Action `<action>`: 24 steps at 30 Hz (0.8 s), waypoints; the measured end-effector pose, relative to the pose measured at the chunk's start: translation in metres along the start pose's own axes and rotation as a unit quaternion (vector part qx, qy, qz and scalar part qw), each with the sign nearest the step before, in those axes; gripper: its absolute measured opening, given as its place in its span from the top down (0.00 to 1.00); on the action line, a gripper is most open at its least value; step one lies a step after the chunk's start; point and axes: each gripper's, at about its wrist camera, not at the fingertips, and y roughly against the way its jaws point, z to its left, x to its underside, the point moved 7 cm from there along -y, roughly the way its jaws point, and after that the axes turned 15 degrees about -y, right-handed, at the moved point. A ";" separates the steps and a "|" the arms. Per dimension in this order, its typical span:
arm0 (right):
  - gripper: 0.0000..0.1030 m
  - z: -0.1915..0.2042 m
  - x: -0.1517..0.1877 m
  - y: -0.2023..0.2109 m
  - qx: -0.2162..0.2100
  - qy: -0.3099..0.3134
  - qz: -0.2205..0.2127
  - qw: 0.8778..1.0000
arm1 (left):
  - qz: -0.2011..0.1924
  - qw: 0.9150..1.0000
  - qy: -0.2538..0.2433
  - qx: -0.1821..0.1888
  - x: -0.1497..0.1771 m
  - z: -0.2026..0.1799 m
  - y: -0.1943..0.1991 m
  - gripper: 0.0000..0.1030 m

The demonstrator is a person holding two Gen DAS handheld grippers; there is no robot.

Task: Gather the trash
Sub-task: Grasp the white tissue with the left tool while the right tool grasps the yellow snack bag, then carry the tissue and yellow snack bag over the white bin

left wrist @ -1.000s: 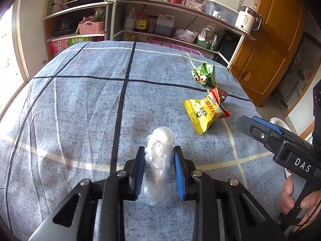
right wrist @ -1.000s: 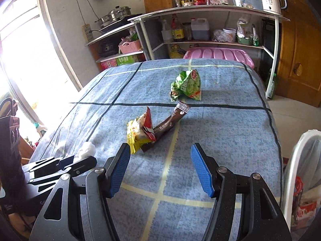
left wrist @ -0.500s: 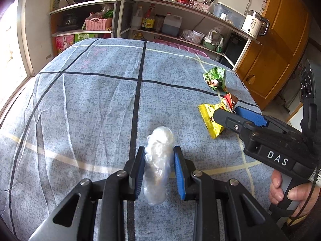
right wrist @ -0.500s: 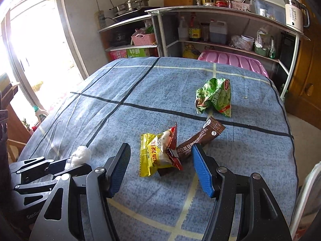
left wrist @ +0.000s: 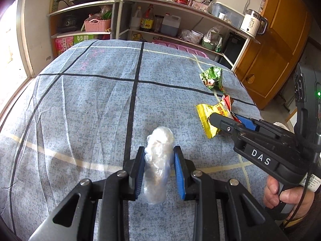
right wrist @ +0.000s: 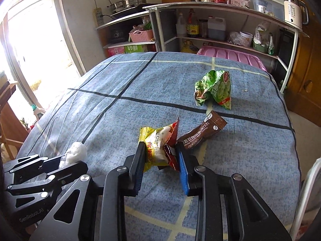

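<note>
A crumpled clear plastic wad (left wrist: pixel 158 160) is kept pinched in the left gripper (left wrist: pixel 158 172) while the right gripper (right wrist: pixel 161 160), just closing, is clamped on a yellow snack wrapper (right wrist: pixel 158 146) for collection.

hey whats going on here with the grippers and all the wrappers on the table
A person is clearing trash off a table covered with a blue checked cloth, a handheld gripper in each hand. The left gripper is clamped on a crumpled wad of clear plastic. The right gripper has just been closing, and its jaws now pinch the yellow snack wrapper. A brown coffee sachet and a green snack bag lie on the cloth uncollected.
</note>
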 end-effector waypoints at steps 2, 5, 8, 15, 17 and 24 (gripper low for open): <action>0.70 -0.001 0.001 0.004 -0.003 -0.002 -0.002 1.000 | -0.001 1.000 -0.001 0.000 0.000 -0.002 0.002 0.72; 0.70 -0.004 0.001 0.009 -0.006 -0.006 -0.007 1.000 | -0.004 1.000 -0.004 0.000 -0.001 -0.006 0.006 0.72; 0.70 -0.005 0.002 0.017 -0.010 -0.013 -0.012 1.000 | -0.008 1.000 -0.009 0.002 -0.003 -0.013 0.010 0.72; 0.70 -0.014 0.003 0.036 -0.008 -0.028 -0.025 0.999 | -0.019 1.000 -0.021 0.004 -0.008 -0.026 0.021 0.72; 0.70 -0.017 0.004 0.044 -0.010 -0.033 -0.031 0.999 | -0.023 0.999 -0.025 0.004 -0.009 -0.031 0.025 0.72; 0.70 -0.034 0.007 0.069 -0.006 -0.052 -0.048 0.997 | -0.035 0.998 -0.043 0.010 -0.016 -0.055 0.038 0.72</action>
